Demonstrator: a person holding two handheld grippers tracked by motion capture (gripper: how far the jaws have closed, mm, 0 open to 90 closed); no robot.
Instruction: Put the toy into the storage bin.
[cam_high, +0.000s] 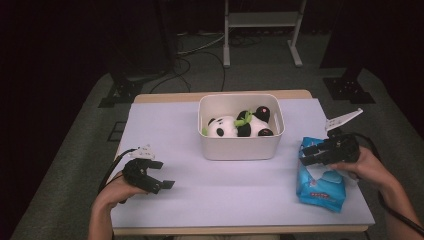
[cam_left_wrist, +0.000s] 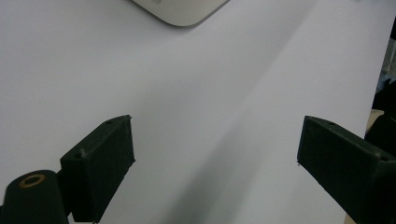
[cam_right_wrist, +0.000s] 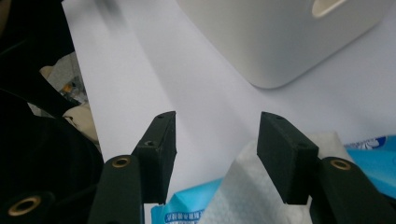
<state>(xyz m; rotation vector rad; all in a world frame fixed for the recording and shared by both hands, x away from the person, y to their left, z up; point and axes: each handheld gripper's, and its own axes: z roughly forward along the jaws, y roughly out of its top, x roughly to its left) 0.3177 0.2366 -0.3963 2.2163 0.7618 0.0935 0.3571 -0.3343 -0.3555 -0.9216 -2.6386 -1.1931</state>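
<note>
Currently the right gripper (cam_high: 314, 151) is over the upper end of the blue wipes pack (cam_high: 320, 187), which lies on the right side of the table close to the front edge; its jaws stand apart, and in the right gripper view a white tissue (cam_right_wrist: 245, 186) rises out of the pack between them, beside one jaw, but I cannot tell if that jaw already touches it, and the jaws are not pressed together on it. I judge that the work is at its beginning: the tissue is pulled up a little from the opening but not gripped and not drawn out, so closing on it and pulling it free is what is left. The left gripper (cam_high: 161, 175) is well apart from this, low over the bare left front part of the table, with its jaws wide open and nothing between them. Behind, in the middle, stands a white bin (cam_high: 241, 150) with a panda plush toy (cam_high: 240, 126) lying inside, already in its place as it seems. The table (cam_high: 170, 130) has a pale, plain cover, without marks. Around it the room is dark, with a grey floor (cam_high: 75, 150), some cables and the legs of a white rack (cam_high: 260, 30) at the back
</note>
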